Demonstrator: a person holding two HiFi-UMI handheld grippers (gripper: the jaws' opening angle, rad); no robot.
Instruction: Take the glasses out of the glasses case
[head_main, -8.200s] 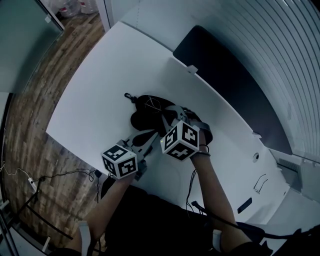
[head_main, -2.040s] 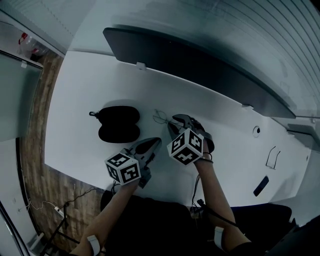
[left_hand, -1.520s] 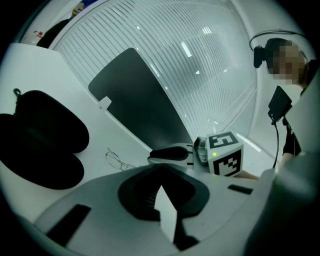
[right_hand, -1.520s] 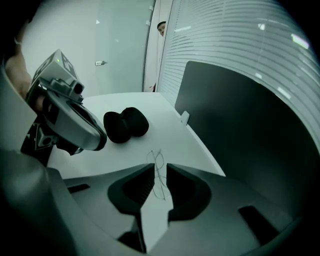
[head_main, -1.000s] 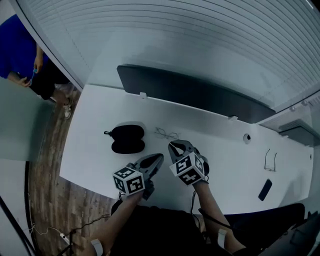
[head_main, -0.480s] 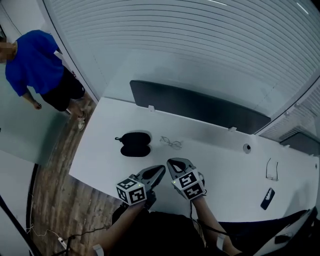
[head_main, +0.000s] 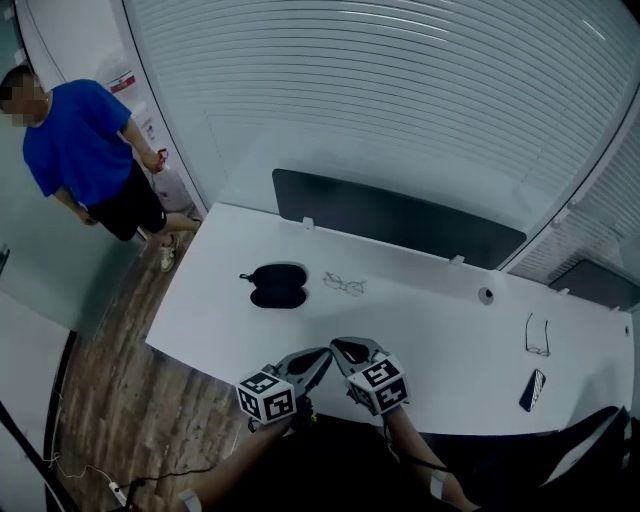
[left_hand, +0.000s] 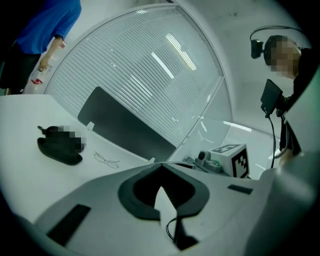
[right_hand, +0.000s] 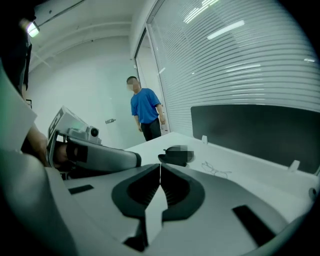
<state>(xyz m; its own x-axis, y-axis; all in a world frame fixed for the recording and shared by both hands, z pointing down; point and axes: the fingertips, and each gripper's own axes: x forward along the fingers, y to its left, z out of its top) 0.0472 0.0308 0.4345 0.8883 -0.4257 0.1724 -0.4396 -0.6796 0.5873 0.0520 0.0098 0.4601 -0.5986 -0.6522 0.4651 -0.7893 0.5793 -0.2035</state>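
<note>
The black glasses case (head_main: 277, 286) lies on the white table (head_main: 420, 330) at the left, apparently open. A thin wire-framed pair of glasses (head_main: 344, 284) lies on the table just to its right, apart from it. Both grippers hover at the table's near edge, well short of both things. My left gripper (head_main: 322, 356) is shut and holds nothing, and so is my right gripper (head_main: 340, 347). The left gripper view shows the case (left_hand: 60, 147) and glasses (left_hand: 106, 160) far ahead. In the right gripper view the case (right_hand: 175, 156) and glasses (right_hand: 216, 169) lie beyond the closed jaws.
A dark panel (head_main: 395, 218) stands along the table's far edge. At the far right lie a second pair of glasses (head_main: 537, 335) and a phone (head_main: 531, 390). A person in a blue shirt (head_main: 80, 150) stands on the floor to the left.
The grippers, earlier at the case, have drawn back to the table's near edge; the glasses now lie beside the case. The head view has risen and takes in the whole table.
</note>
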